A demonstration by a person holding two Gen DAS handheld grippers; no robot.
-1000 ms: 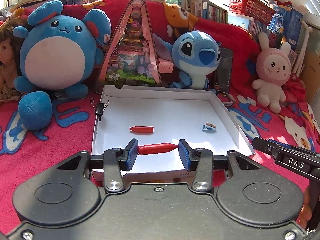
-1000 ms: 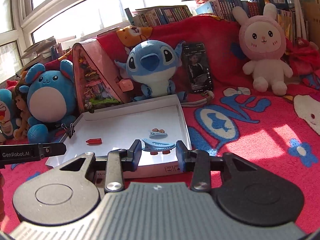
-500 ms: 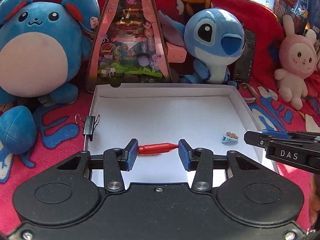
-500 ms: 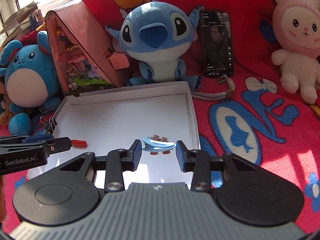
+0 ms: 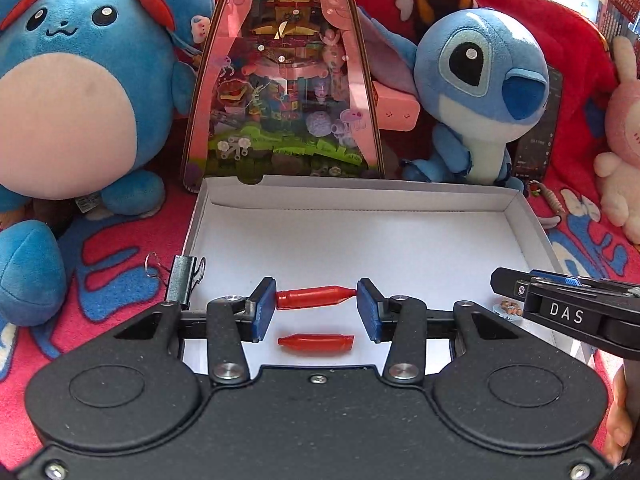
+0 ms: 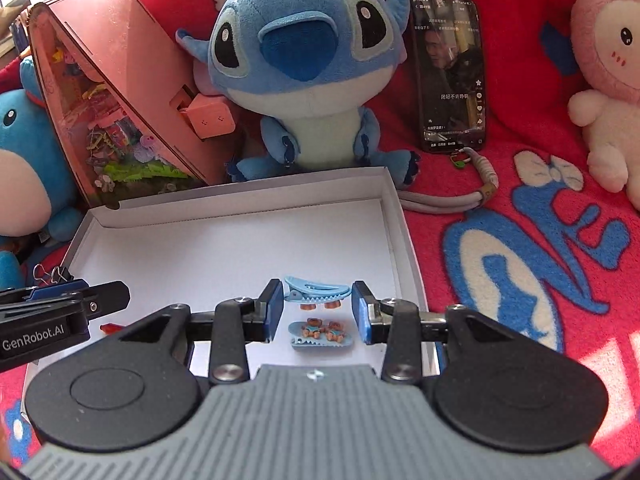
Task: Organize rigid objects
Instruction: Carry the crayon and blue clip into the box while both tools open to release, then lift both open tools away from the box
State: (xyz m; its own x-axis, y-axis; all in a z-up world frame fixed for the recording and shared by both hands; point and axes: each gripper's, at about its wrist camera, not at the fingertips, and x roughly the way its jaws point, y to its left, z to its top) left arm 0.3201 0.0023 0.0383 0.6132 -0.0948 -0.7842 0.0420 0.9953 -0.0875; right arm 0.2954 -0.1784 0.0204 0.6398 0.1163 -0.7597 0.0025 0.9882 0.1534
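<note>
My left gripper is shut on a red cone-tipped piece, held crosswise above the white shallow box. A second red piece lies on the box floor just beneath it. My right gripper is shut on a light blue hair clip, over the box's right part. Another blue hair clip with small bears lies on the floor right below. Each gripper shows at the edge of the other's view: the right one and the left one.
A black binder clip sits on the box's left rim. Behind the box stand a round blue plush, a pink triangular diorama, a blue alien plush, a phone and a pink rabbit plush on the red blanket.
Both grippers have moved forward and down over the box with their loads. The lying red piece and the bear clip now sit directly beneath the held ones.
</note>
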